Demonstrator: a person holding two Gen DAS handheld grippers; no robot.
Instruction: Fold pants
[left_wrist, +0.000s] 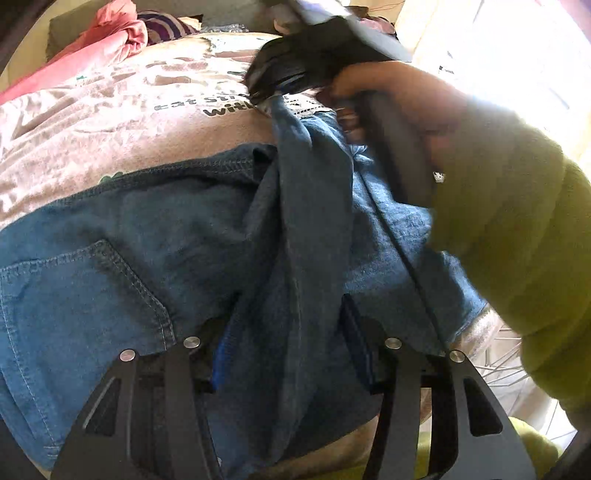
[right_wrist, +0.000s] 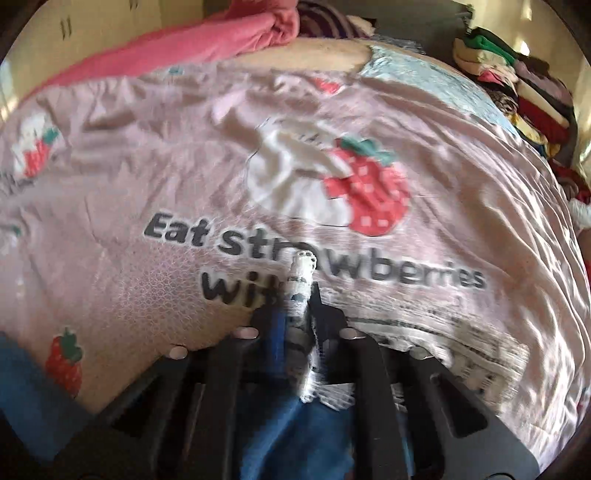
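We worked over a pink bedspread (right_wrist: 155, 177) printed with strawberries and the words "Eat strawberries with", which covered the bed under everything. At the far left a pink blanket (right_wrist: 229, 33) lay bunched along the edge, with a purple striped cloth (left_wrist: 166, 26) just beside it. At the far right a stack of folded clothes (right_wrist: 517, 92) stood against the wall. In the left wrist view a white wire grille (left_wrist: 498, 354) showed at the near right, below our yellow-green sleeve (left_wrist: 517, 240).

The blue denim pants (left_wrist: 147, 229) lay on the bedspread near us, back pocket and stitched waistband up at the left. A long ridge of denim rose from the near edge toward the far middle, stretched between our two tools and standing across the flat part of the garment.

Our left gripper (left_wrist: 284, 354) stood at a middling width, its jaws on either side of that ridge with denim bunched between and touching them; we could not tell whether they truly pinched it. Our right gripper (right_wrist: 295, 314), held in our right hand (left_wrist: 388, 96), was closed narrow on the far end of the ridge, where denim and a whitish frayed strip (right_wrist: 303, 273) stuck out beyond the fingertips (right_wrist: 325, 306). This end was lifted off the bedspread, over the printed words. Both views were blurred there.
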